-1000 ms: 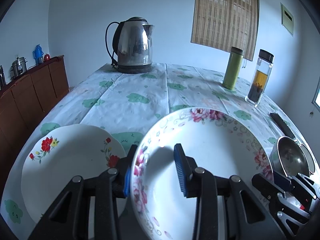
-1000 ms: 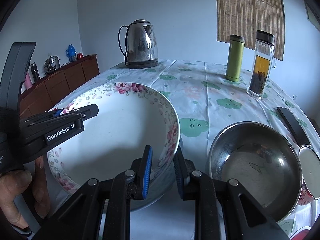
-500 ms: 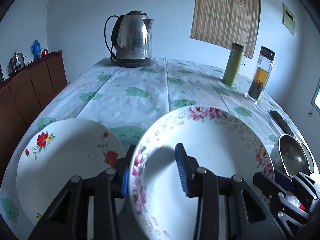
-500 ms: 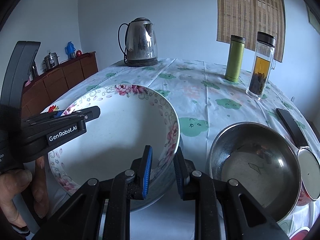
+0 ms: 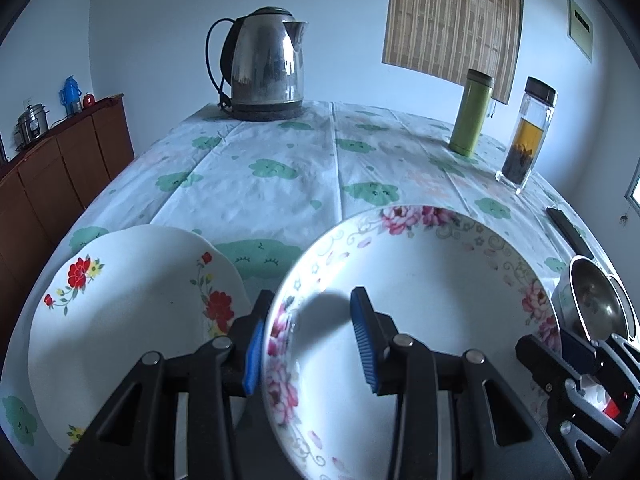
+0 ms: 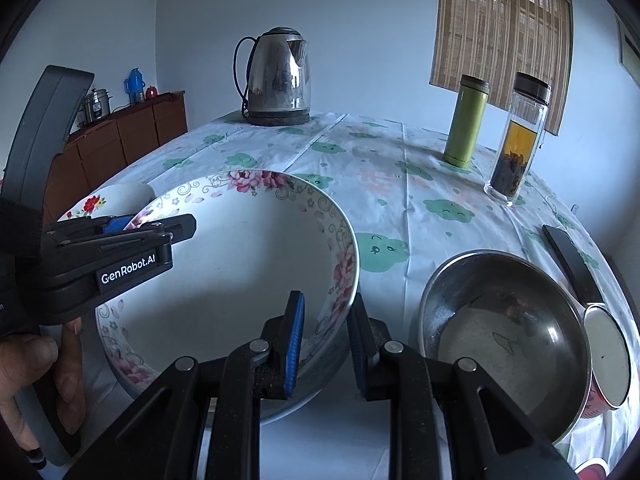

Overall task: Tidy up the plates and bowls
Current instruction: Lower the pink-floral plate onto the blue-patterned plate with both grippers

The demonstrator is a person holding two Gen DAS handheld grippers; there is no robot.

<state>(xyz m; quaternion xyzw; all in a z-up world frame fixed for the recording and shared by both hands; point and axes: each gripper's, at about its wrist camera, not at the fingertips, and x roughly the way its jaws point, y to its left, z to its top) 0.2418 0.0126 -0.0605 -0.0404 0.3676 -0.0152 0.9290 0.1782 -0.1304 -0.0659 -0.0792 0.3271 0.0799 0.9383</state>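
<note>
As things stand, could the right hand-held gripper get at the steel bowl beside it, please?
Probably not yet: the right hand-held gripper straddles the rim of the floral bowl, as does the left hand-held gripper. The steel bowl sits uncovered just to its right, so once freed the way looks open.

A steel electric kettle (image 5: 267,65) stands on its dark base at the far end of the table, upper centre of the frame. The tablecloth (image 5: 280,184) is white with green cloud prints. To the upper right, a green flask (image 5: 471,113) stands near a clear bottle (image 5: 527,132) of amber tea with a dark cap. A bamboo blind (image 5: 452,20) hangs behind them. At left, a brown cabinet (image 5: 60,176) carries a blue bottle (image 5: 70,95) and a steel pot (image 5: 29,127).
</note>
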